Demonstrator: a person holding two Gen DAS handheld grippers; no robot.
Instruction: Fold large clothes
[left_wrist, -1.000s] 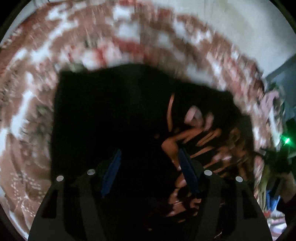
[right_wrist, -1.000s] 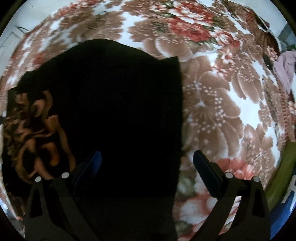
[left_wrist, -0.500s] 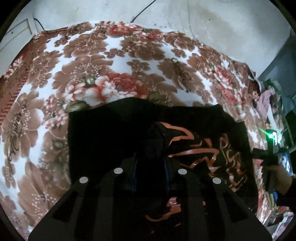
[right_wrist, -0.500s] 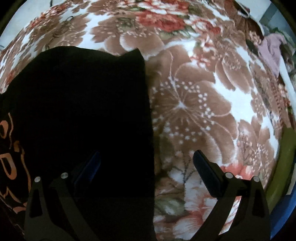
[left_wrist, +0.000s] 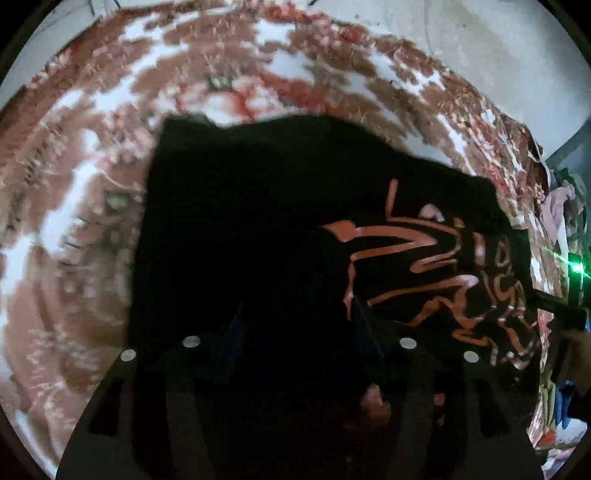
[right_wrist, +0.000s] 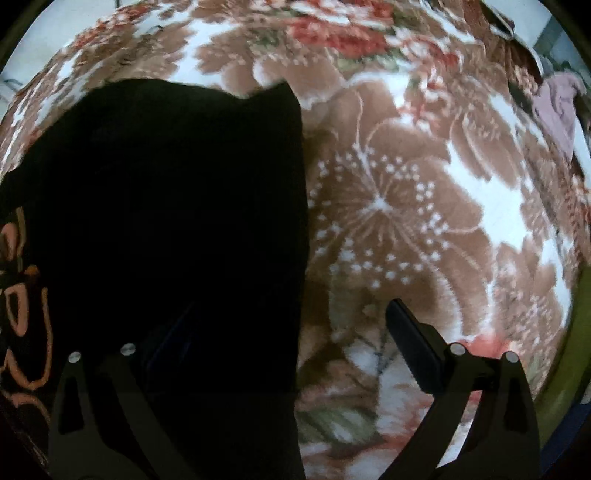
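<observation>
A black T-shirt (left_wrist: 258, 221) with an orange print (left_wrist: 443, 266) lies on a floral blanket (left_wrist: 74, 221). My left gripper (left_wrist: 299, 328) sits low over the shirt's dark cloth, its fingers apart, nothing clearly pinched between them. In the right wrist view the shirt (right_wrist: 166, 221) fills the left half, its straight edge running down the middle. My right gripper (right_wrist: 288, 332) is open, straddling that edge: the left finger is over the black cloth, the right finger (right_wrist: 413, 347) over the blanket (right_wrist: 406, 221).
A white wall (left_wrist: 480, 55) rises behind the bed. Pink clothing (right_wrist: 557, 107) lies at the blanket's far right. My right gripper shows at the right edge of the left wrist view (left_wrist: 561, 314), with a green light above it.
My left gripper has gone from shut on the cloth to open. Both views are blurred from motion. The right gripper stays open over the shirt's edge.
</observation>
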